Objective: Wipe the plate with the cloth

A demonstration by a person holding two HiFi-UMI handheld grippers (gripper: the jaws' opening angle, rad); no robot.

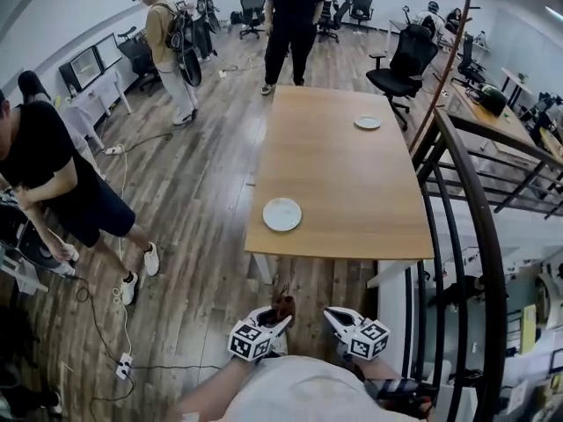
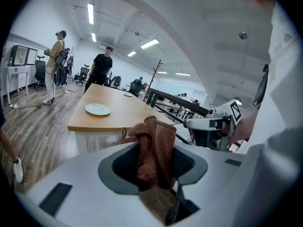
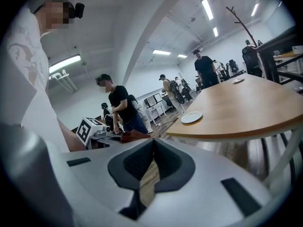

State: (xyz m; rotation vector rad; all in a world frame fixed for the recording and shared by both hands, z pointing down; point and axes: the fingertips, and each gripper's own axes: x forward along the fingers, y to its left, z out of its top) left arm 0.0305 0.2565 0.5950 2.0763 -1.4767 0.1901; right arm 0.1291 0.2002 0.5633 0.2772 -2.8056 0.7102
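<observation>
A white plate (image 1: 281, 214) lies near the front edge of the long wooden table (image 1: 352, 192); it also shows in the left gripper view as plate (image 2: 98, 109) and in the right gripper view as plate (image 3: 191, 117). My left gripper (image 1: 278, 315) is held low in front of my body, short of the table, shut on a bunched brown cloth (image 2: 154, 148) that sticks up from its jaws. My right gripper (image 1: 337, 318) hangs beside it, its tips together with nothing between them. Each gripper sees the other: right gripper (image 2: 213, 126), left gripper (image 3: 97, 131).
A second small plate (image 1: 367, 122) sits at the table's far right. A dark stair railing (image 1: 457, 200) runs along the right. Several people stand around: one bending at the left (image 1: 53, 183), others beyond the table. Cables and a power strip (image 1: 123, 366) lie on the floor; office chairs (image 1: 400, 64) stand behind.
</observation>
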